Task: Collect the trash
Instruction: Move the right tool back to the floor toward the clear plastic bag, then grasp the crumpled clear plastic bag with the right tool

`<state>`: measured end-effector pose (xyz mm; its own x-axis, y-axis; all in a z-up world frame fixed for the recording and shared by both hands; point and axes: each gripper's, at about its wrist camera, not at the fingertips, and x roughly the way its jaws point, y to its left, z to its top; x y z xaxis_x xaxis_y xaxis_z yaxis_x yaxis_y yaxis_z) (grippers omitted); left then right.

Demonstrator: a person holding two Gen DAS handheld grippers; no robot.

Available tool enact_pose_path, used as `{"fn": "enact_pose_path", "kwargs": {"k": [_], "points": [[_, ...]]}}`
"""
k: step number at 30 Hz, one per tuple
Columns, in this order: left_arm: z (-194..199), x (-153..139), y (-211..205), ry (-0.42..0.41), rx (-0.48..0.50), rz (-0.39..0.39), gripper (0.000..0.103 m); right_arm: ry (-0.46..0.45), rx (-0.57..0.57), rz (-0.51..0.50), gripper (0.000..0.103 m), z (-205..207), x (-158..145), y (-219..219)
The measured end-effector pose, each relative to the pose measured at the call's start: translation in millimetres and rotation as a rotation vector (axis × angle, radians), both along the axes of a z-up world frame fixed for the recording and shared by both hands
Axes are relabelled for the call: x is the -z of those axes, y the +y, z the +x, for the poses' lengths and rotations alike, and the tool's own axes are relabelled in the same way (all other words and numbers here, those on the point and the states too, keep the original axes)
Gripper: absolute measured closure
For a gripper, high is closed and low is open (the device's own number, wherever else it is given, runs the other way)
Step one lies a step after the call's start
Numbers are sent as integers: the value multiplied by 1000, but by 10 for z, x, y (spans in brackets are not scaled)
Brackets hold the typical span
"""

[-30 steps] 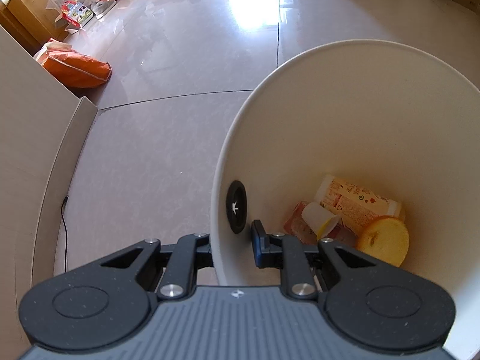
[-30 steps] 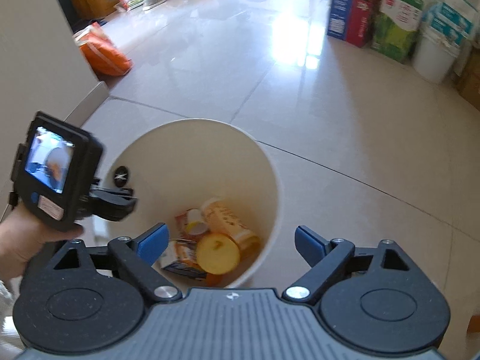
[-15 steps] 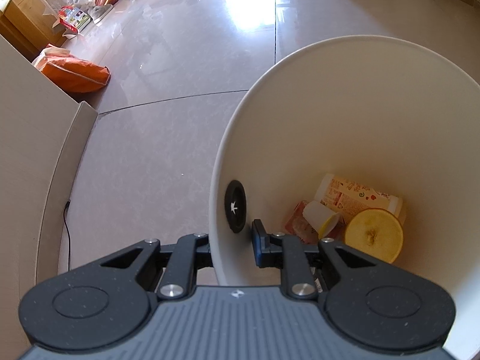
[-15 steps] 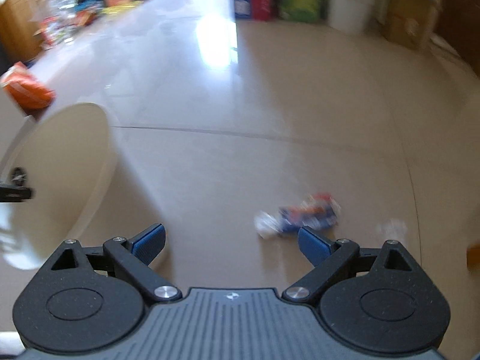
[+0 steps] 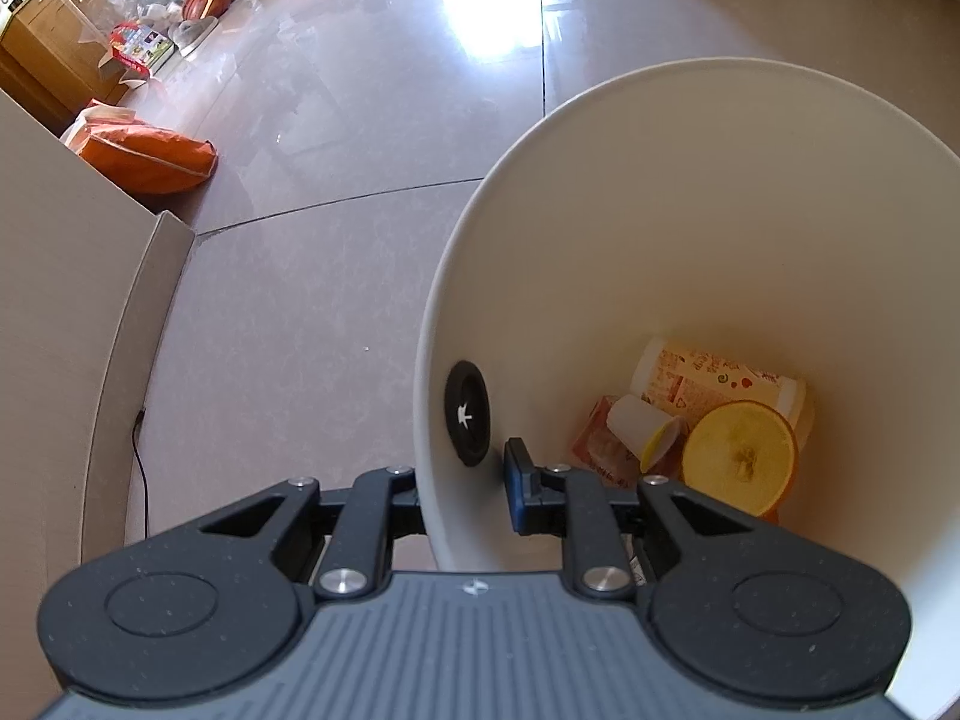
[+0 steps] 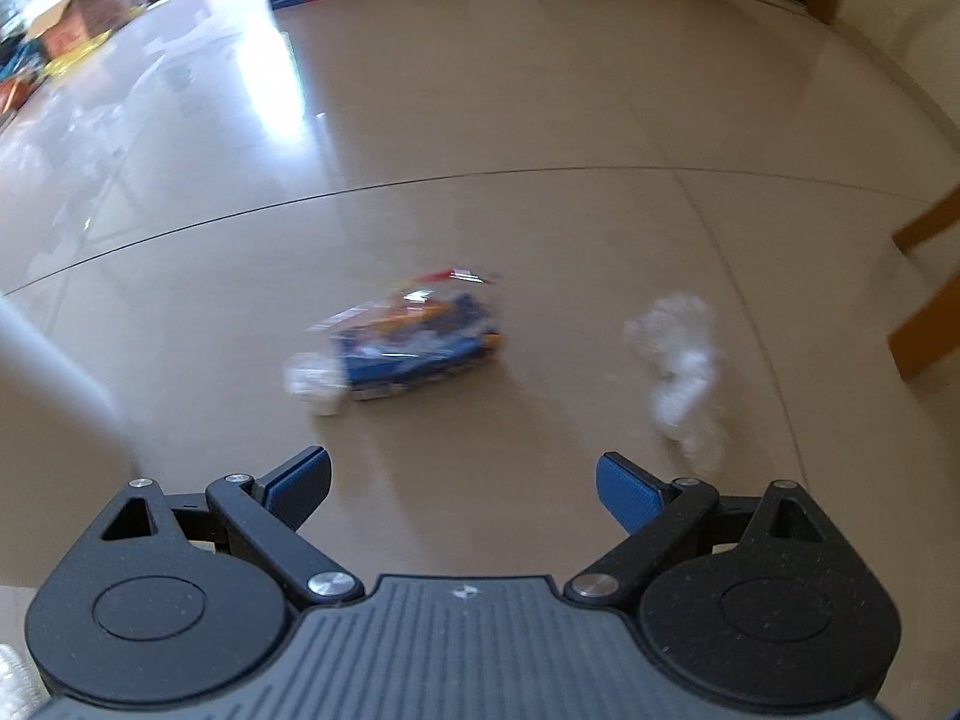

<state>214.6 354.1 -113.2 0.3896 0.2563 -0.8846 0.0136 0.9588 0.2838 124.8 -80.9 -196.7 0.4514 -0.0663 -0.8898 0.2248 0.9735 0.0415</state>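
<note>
Blue and crinkled, the snack wrapper point(image 6: 414, 339) lies on the floor dead ahead of our right gripper point(image 6: 462, 489), long axis crosswise, jaws wide apart. Our left gripper point(image 5: 465, 480) stays clamped on the white bin point(image 5: 690, 192). The wrapper looks nearer than half a second ago.

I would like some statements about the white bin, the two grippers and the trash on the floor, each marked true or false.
1. The left gripper is shut on the wall of the round white plastic bin. True.
2. The bin is empty. False: a cut orange half, a small white cup and printed packaging lie inside.
3. The right gripper holds the blue and orange snack wrapper. False: it is open, and the wrapper lies on the floor.
4. A crumpled white tissue lies on the beige tiled floor. True.
</note>
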Motion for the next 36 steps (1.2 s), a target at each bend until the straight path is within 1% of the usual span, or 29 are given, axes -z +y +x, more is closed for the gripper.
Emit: {"fn": "enact_pose_path", "kwargs": {"k": [7,10,13,15,24,27,30,33,35,36], "points": [[17,-15,-1,6,-9,-4,83,-11,86,-56,5,-92,299,-639],[11,-14,8,6,-6,-5,83,9,91,-97,5,-18,447,-851],[18,-16,12,8,-16,-7,83,39,99,-100,5,96,589,-1012],[25,-18,21,11,-24,-11,83,54,118,-84,5,198,706,-1116],[21,-16,19,13,-25,-10,83,111,289,12,6,520,1211,-1529],[25,-15,21,15,-24,-10,83,129,316,16,6,602,1334,-1595],[43,-18,24,21,-38,-13,83,129,333,9,6,680,1384,-1626],[43,-18,18,23,-41,-10,83,147,349,9,13,781,1411,-1656],[32,-17,20,23,-39,-10,83,167,345,6,23,835,1423,-1664],[32,-15,23,22,-39,-11,83,179,345,1,26,866,1403,-1683]]}}
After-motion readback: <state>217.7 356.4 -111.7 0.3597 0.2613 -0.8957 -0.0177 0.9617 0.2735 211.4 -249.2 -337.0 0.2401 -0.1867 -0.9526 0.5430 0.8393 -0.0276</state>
